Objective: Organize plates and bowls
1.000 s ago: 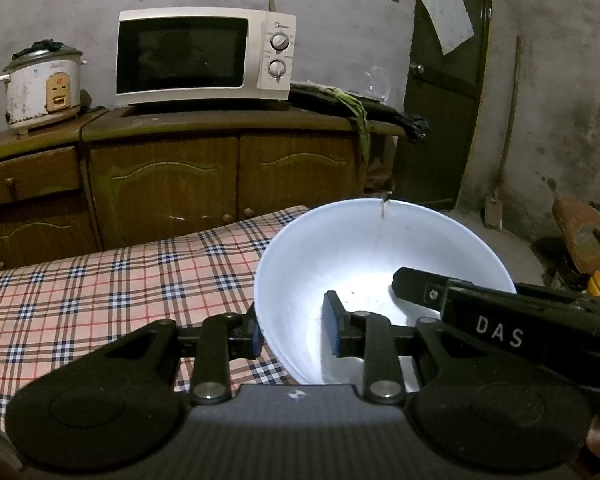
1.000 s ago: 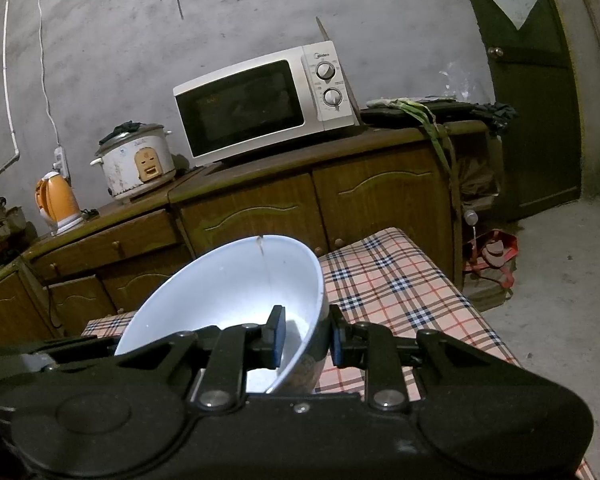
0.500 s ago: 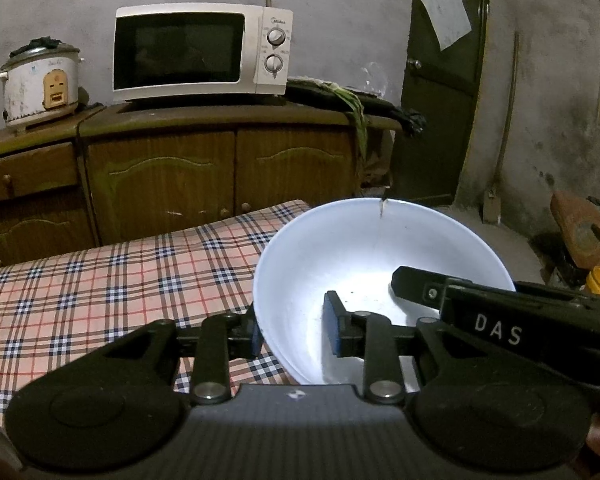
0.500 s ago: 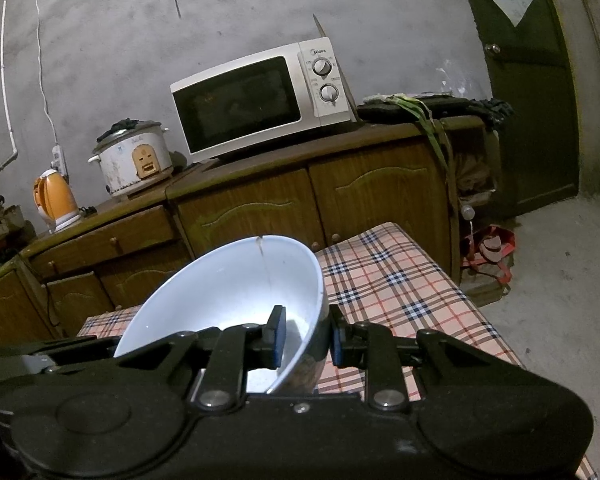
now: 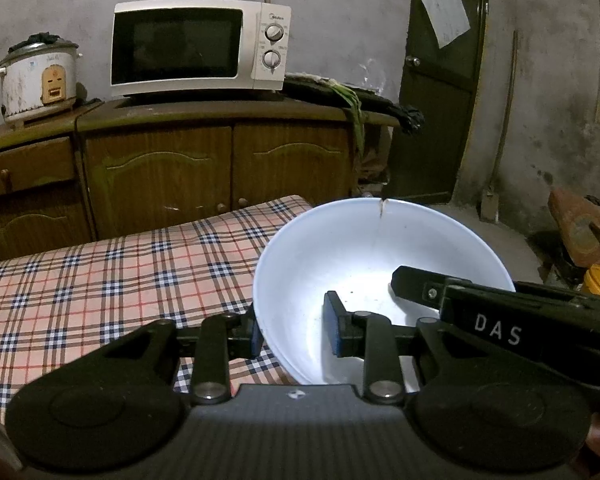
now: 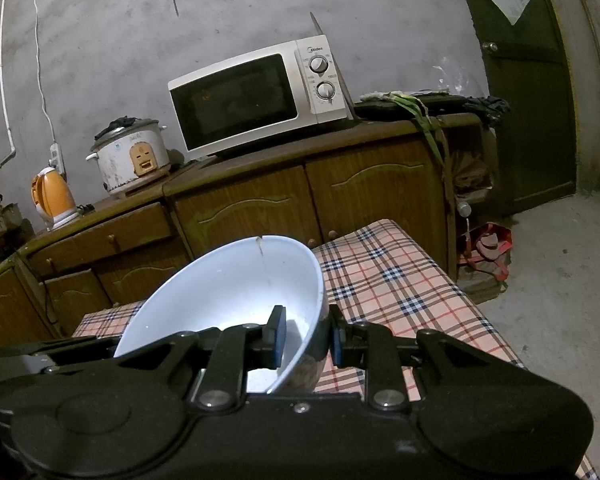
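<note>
A white bowl [image 5: 360, 256] with a cracked far rim hangs tilted over the right end of the checked tablecloth [image 5: 100, 280], held from both sides. My left gripper [image 5: 294, 330] is shut on its left wall, one pad outside and one inside. In the right wrist view the same bowl [image 6: 228, 284] fills the lower middle. There my right gripper [image 6: 307, 336] is shut on its right wall. One of the right gripper's fingers [image 5: 412, 286] reaches into the bowl in the left wrist view.
A wooden sideboard [image 5: 220, 160] stands behind the table with a white microwave [image 5: 196, 46] and a rice cooker [image 5: 40, 76] on it. An orange kettle [image 6: 54, 196] stands further left. A dark door [image 6: 532, 80] and bare concrete floor [image 6: 560, 280] lie to the right.
</note>
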The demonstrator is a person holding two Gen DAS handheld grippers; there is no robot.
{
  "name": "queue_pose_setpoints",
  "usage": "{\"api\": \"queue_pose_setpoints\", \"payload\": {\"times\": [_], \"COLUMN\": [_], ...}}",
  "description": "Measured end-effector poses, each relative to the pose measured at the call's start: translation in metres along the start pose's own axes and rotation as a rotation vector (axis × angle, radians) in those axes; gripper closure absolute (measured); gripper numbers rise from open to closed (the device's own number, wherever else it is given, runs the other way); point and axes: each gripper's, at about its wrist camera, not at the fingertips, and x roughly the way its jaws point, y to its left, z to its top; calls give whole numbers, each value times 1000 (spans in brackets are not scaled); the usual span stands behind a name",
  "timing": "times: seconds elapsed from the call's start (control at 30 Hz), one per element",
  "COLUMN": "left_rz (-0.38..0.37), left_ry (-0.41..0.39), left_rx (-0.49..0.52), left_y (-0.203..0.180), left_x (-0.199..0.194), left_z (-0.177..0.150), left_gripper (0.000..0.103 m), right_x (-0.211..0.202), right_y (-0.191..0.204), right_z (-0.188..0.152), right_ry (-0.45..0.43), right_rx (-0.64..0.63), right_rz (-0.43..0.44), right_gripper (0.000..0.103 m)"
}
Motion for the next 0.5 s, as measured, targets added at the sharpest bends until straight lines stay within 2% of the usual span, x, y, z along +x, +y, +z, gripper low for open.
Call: {"api": "queue_pose_setpoints", "payload": {"times": [0.5], "left_rz": [-6], "left_ry": [12], "left_rx": [-4], "left_y": [-3], "left_x": [1], "left_z": [-5], "left_gripper": [74], "right_x": [-3], "right_y": [-5], "right_z": [-10], "right_ry": [13], "right_rx": [7], "right_rz": [-8], "right_gripper": [74]}}
